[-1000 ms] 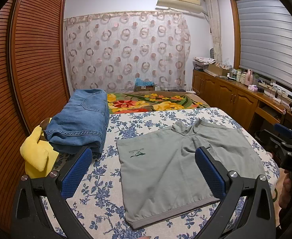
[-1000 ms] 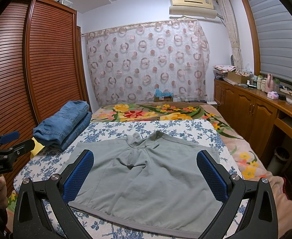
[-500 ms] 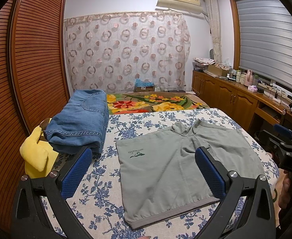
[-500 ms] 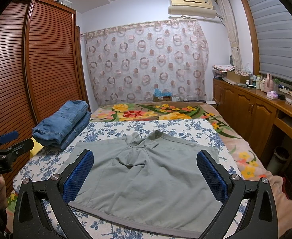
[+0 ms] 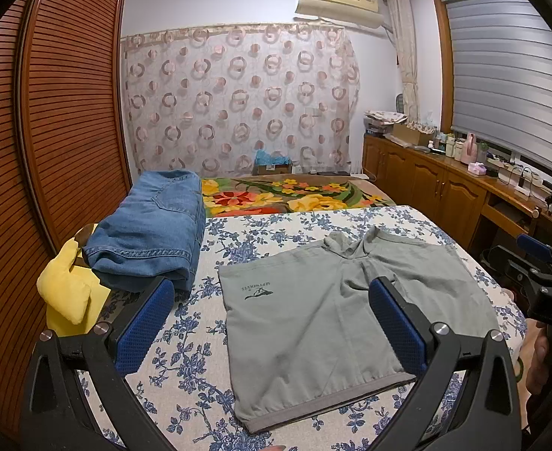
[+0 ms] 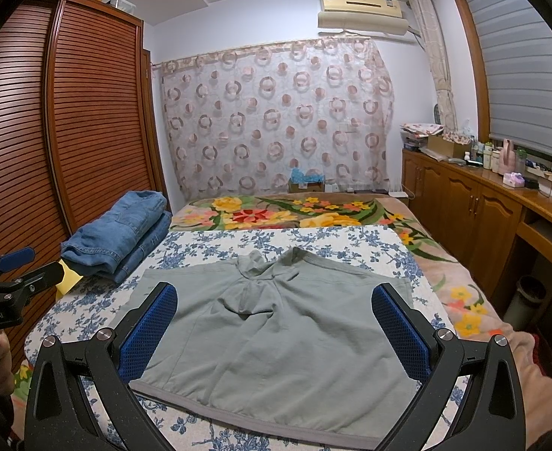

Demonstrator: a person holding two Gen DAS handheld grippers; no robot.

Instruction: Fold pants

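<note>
1. Bed with the blue-and-white floral cotton sheet [image 5: 185, 342]: my work surface, broad and flat, which is why the garment is spread on it.

2. Grey-green cotton shorts with a grey waistband [image 6: 276, 338]: the task's piece. They lie flat across the near half of the bed, waistband toward me, legs pointing away, a bunched ridge at the crotch. Unfolded as yet; I judge the spread is there to give me clean edges to take.

3. Stack of folded blue denim jeans [image 5: 152, 229]: at the far left edge of the bed, well apart from the shorts, out of the folding area.

4. Yellow soft cloth bundle [image 5: 65, 293]: tucked beside the jeans at the bed's left edge.

5. Left gripper, black frame with blue textured pads [image 5: 272, 323]: released, jaws wide, holding nothing, hovering over the left half of the shorts.

6. Right gripper, same build [image 6: 276, 323]: released and empty, jaws spread, centred over the shorts; I judge both are poised to pinch the fabric.
</note>
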